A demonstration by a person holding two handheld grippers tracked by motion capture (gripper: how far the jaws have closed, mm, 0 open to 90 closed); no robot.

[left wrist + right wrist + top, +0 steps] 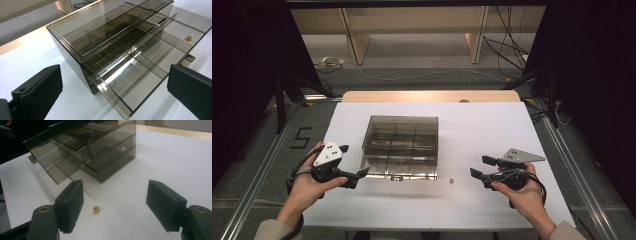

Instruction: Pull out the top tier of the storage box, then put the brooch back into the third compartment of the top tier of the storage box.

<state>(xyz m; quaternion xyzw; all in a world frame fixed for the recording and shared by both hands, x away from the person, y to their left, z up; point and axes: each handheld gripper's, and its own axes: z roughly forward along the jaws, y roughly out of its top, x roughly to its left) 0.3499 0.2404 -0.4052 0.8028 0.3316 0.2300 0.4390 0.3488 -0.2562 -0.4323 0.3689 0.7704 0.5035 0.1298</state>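
I see the white table (492, 125) carrying a smoked clear drawer organizer (402, 131), its top drawer (399, 167) pulled out toward me. My left gripper (357, 161) sits at the drawer's left front corner, jaws wide apart, empty. My right gripper (477, 167) hovers well to the right, jaws apart. A small brass nut (452, 180) lies on the table between drawer and right gripper.
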